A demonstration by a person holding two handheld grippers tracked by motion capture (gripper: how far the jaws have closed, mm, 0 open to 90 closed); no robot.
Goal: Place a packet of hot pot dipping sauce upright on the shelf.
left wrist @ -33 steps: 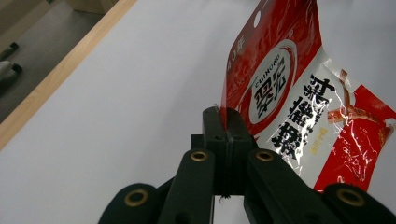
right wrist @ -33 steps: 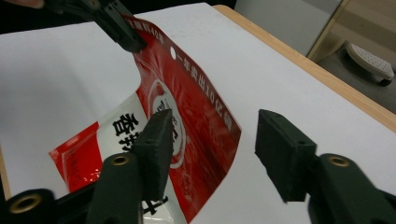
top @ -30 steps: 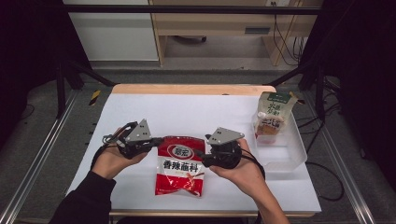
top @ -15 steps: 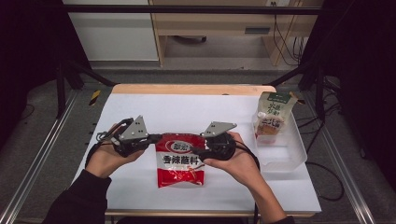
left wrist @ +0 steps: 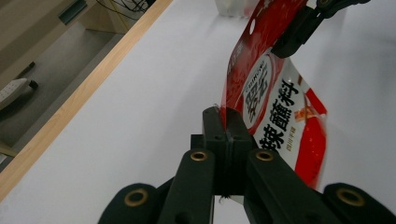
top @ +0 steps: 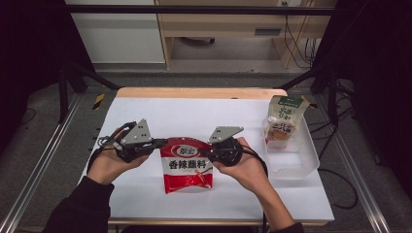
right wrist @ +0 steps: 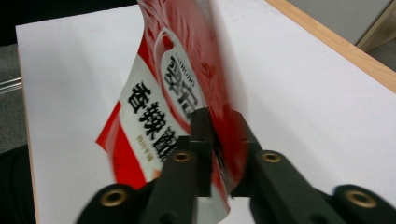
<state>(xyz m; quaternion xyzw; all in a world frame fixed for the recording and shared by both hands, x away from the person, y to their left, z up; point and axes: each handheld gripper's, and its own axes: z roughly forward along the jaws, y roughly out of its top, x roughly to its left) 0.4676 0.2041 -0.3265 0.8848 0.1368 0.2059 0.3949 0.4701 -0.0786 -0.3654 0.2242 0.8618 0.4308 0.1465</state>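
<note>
A red and white sauce packet [top: 187,167] with black Chinese lettering hangs between both grippers over the white table [top: 194,116]. My left gripper [top: 161,144] is shut on its upper left corner, and the left gripper view shows the packet [left wrist: 275,116] pinched between the closed pads of that gripper [left wrist: 226,126]. My right gripper [top: 208,151] has just been closing, and it now pinches the upper right edge. Its pads press on the foil of the packet [right wrist: 159,107] in the right gripper view [right wrist: 219,126]. The right gripper [left wrist: 303,25] also grips the far corner in the left gripper view.
A clear plastic bin [top: 296,162] stands at the table's right side with a green and white pouch [top: 284,121] upright in its far end. A wooden edge [top: 199,92] runs along the table's far side. Metal rails flank the table.
The right gripper's jaws have closed onto the packet's upper right corner. Both hands stay almost where they were, and the left grip is unchanged.
</note>
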